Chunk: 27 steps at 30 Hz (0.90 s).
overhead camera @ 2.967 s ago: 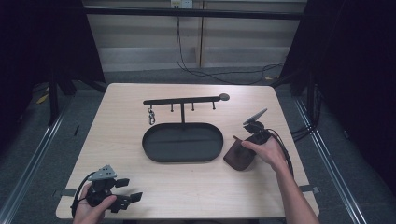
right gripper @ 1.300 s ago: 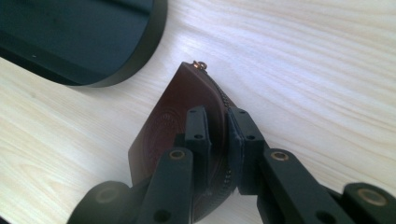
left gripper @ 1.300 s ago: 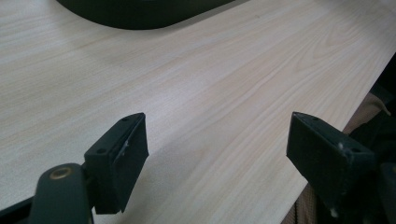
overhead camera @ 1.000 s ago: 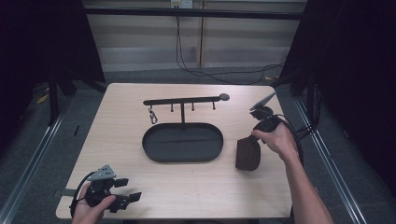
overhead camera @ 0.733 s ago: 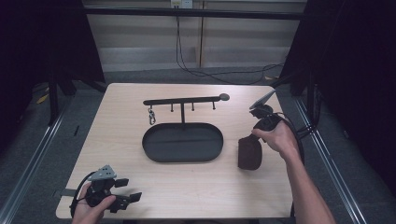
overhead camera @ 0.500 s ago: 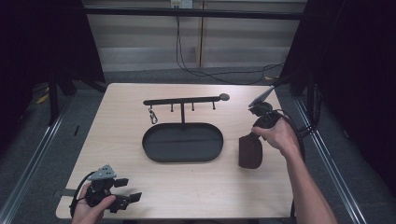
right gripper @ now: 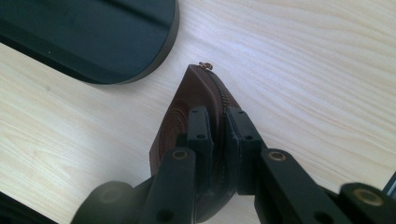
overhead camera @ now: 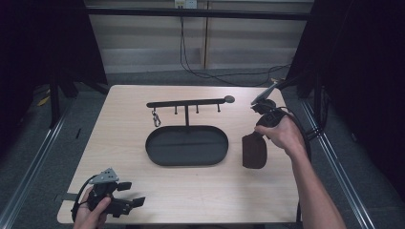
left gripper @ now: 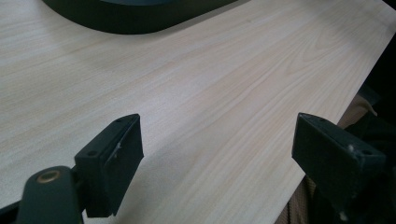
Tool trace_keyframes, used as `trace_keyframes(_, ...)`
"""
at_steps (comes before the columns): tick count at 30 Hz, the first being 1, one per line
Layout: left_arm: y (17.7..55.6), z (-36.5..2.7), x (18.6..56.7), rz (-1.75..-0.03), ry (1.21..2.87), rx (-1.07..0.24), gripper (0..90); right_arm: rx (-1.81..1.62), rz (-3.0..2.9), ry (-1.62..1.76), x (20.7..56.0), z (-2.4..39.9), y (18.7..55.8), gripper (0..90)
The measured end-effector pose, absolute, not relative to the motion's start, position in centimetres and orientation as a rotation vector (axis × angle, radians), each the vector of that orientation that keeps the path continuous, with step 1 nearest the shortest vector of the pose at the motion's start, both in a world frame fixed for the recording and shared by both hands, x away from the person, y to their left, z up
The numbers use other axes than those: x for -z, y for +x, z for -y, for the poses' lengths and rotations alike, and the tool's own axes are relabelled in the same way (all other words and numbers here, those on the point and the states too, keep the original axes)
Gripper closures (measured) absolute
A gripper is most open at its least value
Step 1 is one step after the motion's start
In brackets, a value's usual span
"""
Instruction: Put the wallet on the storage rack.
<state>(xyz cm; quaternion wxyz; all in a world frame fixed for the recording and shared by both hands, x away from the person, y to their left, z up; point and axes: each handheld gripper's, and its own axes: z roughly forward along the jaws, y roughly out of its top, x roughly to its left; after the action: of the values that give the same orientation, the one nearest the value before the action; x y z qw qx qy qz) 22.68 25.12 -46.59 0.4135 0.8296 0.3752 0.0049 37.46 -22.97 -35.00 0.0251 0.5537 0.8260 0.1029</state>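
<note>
Since three seconds ago the right tool (overhead camera: 258, 125) has lifted the brown pouch (overhead camera: 253, 150) from where it lay near the tray's right end, and carried it a little toward the bench's right edge; over the last second it has barely shifted. Its jaws are closed on the pouch's zipped top edge, one on each side, as the right gripper view shows, with the zipper (right gripper: 219, 88) running away between them to a small pull (right gripper: 205, 66) at the far corner. The pouch hangs below the right hand (overhead camera: 282, 134), upright and edge-on, its lower end close to the bench (overhead camera: 119, 124); whether it touches the wood I cannot tell. It sits just beside the right end of the black oval tray (overhead camera: 186, 146), apart from it.

Behind the tray stands a black rack (overhead camera: 187, 102), a bar on a post with short pegs; a metal clip (overhead camera: 154, 118) hangs near its left end.

At the near left corner the left tool (overhead camera: 133, 194) is as before, held low in the left hand (overhead camera: 90, 215). Its jaws stand wide apart with nothing between them, bare wood beneath, and the tray's rim (left gripper: 135, 21) lies well ahead in the left gripper view.
</note>
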Motion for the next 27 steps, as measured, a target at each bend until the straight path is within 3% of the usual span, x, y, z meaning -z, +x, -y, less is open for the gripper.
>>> trace_keyframes(27, 22.7, -25.2, 46.6, -0.957, 2.085, -0.023, 16.4, -0.413, -2.547, 1.618, 31.1, 20.5, 38.2, 81.5)
